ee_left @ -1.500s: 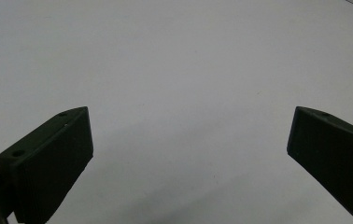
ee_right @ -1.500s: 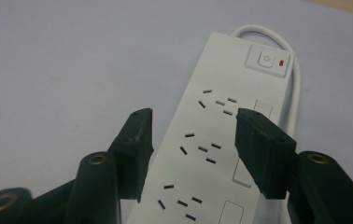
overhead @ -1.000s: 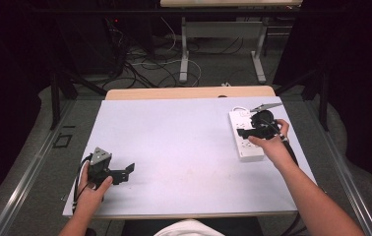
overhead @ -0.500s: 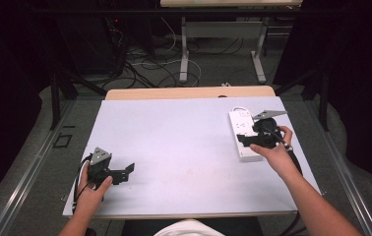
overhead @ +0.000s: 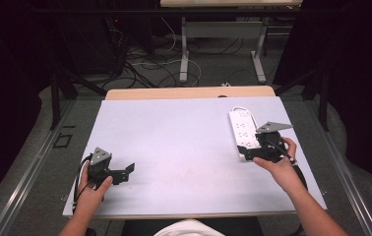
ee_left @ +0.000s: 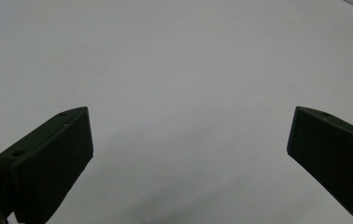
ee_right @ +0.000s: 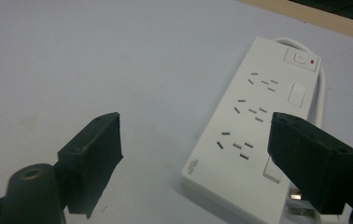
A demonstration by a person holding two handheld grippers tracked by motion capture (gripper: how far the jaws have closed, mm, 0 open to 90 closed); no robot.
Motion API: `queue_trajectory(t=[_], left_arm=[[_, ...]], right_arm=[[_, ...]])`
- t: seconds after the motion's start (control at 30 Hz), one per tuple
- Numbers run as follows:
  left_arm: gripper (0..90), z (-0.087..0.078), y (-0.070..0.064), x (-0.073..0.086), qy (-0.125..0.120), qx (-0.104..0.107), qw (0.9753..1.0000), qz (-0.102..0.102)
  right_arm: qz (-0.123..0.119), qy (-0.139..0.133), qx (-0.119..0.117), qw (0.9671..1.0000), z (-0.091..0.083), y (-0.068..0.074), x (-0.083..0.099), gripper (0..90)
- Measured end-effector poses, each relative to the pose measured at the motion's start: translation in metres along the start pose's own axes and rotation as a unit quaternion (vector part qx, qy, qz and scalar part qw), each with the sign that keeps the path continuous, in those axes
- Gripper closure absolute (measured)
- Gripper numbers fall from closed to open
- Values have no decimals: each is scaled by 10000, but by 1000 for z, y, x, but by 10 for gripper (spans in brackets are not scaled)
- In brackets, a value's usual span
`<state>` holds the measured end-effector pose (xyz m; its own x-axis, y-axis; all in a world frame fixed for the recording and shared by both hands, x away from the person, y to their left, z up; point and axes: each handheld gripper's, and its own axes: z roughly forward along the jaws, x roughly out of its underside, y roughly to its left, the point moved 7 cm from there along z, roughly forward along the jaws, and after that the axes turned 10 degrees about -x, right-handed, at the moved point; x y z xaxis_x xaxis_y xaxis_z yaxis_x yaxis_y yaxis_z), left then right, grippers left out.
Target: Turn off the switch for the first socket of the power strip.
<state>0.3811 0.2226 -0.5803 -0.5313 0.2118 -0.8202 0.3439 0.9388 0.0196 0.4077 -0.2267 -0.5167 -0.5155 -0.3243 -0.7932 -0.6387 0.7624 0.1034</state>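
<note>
One white power strip (overhead: 243, 132), long axis running away, right gripper (overhead: 249, 153) beside

small unreadable print on power strip (ee_right: 254, 135)

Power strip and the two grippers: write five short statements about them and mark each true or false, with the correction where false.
1. The white power strip lies on the person's right side of the table. True.
2. The right gripper is clamped on the strip. False: its jaws stand open, one over the bare table, the other over the strip's edge.
3. The left gripper is open over bare table surface. True.
4. A plug is pushed into one of the strip's sockets. False: all the sockets in sight are empty.
5. The strip's switch end, with its red mark, points toward the person. False: in the right gripper view it lies at the far end, away from the gripper.
</note>
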Motion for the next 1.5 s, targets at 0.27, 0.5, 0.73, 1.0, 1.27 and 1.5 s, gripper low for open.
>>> queue_trajectory(t=[0.27,0.5,0.73,1.0,1.27,1.5], left_arm=[[2,0,0,0,-5,-2,10000,9],[2,0,0,0,-7,-3,10000,3],[2,0,0,0,-13,-4,10000,16],[2,0,0,0,-15,-5,10000,24],[2,0,-1,0,-4,9,10000,34],[2,0,0,0,17,19,10000,50]], right_arm=[[123,-148,115,9997,-9,3,14,87],[365,-316,261,9985,-12,-3,27,27],[595,-405,371,9967,-12,-8,40,0],[699,-373,454,9958,-11,-16,55,0],[782,-369,587,9945,-11,-27,69,0],[765,-296,694,9942,-11,-34,81,0]])
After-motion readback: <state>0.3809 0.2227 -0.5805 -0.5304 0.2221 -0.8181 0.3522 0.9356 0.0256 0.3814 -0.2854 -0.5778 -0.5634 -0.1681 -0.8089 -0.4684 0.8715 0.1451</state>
